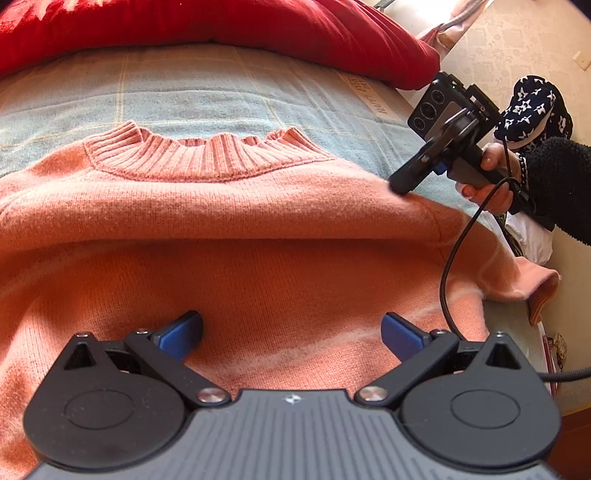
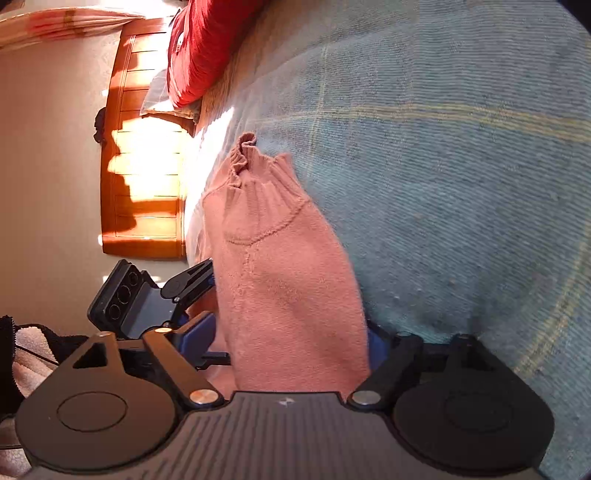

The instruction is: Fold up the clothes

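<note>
A salmon knit sweater lies spread on the bed, its ribbed collar at the far side. My left gripper hovers low over the sweater's body, open, with nothing between its blue pads. At the sweater's right shoulder sits my right gripper, held in a person's hand. In the right wrist view the right gripper stands open, with a raised fold of the sweater filling the gap between its fingers. The left gripper shows just beyond that fold.
A light blue plaid blanket covers the bed. A red quilt is bunched along the far side, by a wooden headboard. A black cable hangs across the sweater's right sleeve. The bed edge and a navy star-patterned item lie to the right.
</note>
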### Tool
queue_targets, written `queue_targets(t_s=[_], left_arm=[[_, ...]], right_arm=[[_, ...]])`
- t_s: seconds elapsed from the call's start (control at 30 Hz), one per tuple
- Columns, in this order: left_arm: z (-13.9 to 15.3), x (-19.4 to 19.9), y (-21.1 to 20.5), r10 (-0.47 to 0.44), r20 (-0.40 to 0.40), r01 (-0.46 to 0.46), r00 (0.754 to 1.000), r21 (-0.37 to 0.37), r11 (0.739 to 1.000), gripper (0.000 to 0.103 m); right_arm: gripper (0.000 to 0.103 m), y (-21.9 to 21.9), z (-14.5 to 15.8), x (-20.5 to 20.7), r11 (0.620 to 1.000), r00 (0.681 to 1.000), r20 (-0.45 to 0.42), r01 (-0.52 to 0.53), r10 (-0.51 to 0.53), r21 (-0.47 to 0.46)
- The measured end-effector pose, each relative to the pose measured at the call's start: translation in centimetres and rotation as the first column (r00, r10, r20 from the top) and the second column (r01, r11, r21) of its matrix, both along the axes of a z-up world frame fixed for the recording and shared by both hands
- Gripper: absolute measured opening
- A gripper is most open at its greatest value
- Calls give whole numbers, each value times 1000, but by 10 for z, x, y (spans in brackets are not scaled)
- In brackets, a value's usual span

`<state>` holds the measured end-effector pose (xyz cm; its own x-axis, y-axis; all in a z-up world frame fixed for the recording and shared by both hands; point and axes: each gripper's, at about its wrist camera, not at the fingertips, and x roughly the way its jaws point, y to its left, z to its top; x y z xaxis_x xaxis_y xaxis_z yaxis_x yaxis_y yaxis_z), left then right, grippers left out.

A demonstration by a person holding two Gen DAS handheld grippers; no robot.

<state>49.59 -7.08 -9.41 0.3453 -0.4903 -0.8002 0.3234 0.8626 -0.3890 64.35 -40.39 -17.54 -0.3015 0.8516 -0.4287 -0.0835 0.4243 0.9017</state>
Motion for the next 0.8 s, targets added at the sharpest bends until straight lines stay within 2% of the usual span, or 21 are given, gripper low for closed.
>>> queue_targets(t_s=[0.03, 0.07, 0.2, 0.33, 0.43, 0.63, 0.73, 0.8], left_arm=[[0, 1, -1, -1, 0, 1, 1000, 4, 1000, 102], [0, 0, -1, -4, 2, 4, 1000, 9, 1000, 102], [0, -1, -3, -12, 13, 12, 1000, 27, 1000, 102], [0, -1, -5, -16, 18, 15, 1000, 39, 999, 102], [0, 0, -6, -16, 20, 15, 1000, 45, 999, 102], [0, 0, -7, -19, 26, 17, 1000, 54, 998, 102], [-1, -2, -8, -23, 32, 21, 999, 62, 998, 102], [0, -1, -9, -24, 31, 22, 999, 65, 998, 102]], right_arm=[[21, -6, -8, 0, 1000, 999, -17, 29, -30, -12], [11, -11, -16, -1, 998, 997, -37, 61, -62, -17], [11, -6, -10, -9, 997, 997, 43, 71, -69, -41], [11, 5, -2, -15, 993, 993, 82, 91, -84, -78], [12, 8, -3, -18, 991, 991, 80, 114, -108, -74], [11, -2, -13, -22, 986, 984, 75, 165, -164, -7], [11, 3, -7, -24, 986, 982, 111, 162, -156, -46], [11, 11, 4, -28, 982, 977, 159, 160, -143, -104]])
